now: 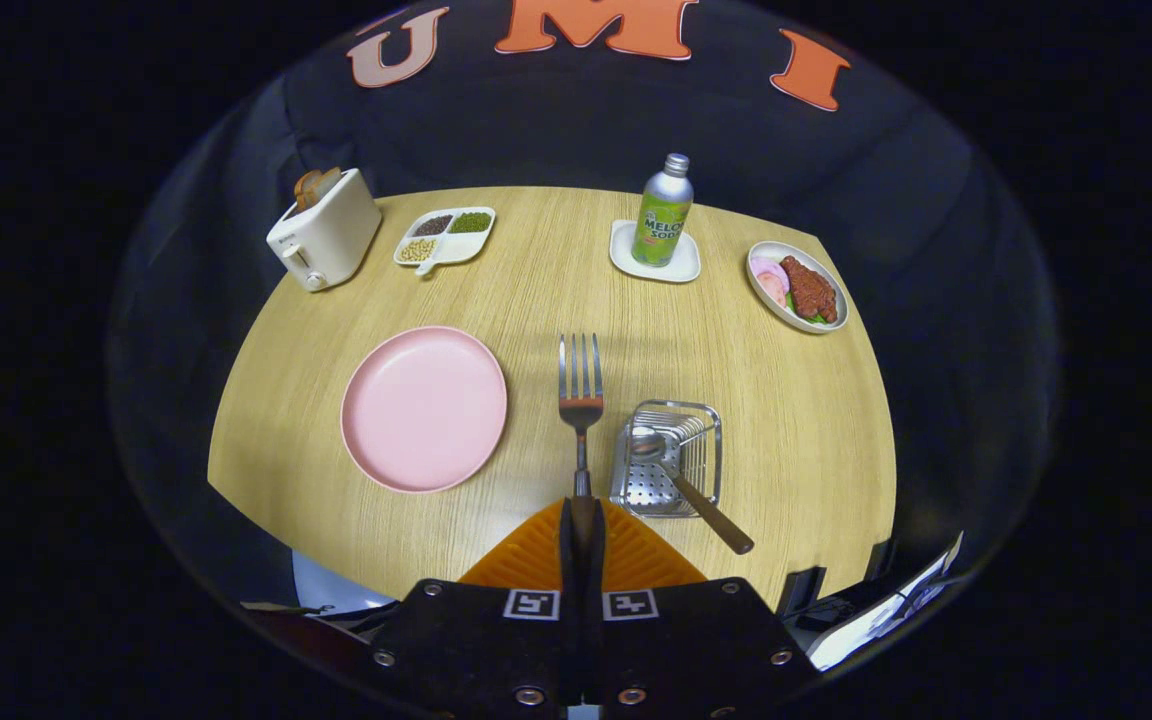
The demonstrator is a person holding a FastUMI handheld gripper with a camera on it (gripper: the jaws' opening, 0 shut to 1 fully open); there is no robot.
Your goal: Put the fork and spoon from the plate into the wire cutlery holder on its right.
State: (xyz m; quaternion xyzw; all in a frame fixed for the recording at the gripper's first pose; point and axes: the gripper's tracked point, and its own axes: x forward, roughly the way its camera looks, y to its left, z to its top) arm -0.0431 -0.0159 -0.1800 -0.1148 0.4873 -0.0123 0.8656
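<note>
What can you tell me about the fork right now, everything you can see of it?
The fork is metal, with four long tines and a slim neck running into a darker handle. The gripper is shut on that handle, both fingers pressed against it, so the fork sticks straight out ahead of them, tines pointing away. It appears to be held above the table, between the pink plate and the wire holder. It is not yet in the holder.

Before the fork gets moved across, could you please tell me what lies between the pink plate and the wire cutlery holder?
In the gripper view, only the fork, clamped in the gripper, stands between pink plate and wire cutlery holder.
</note>
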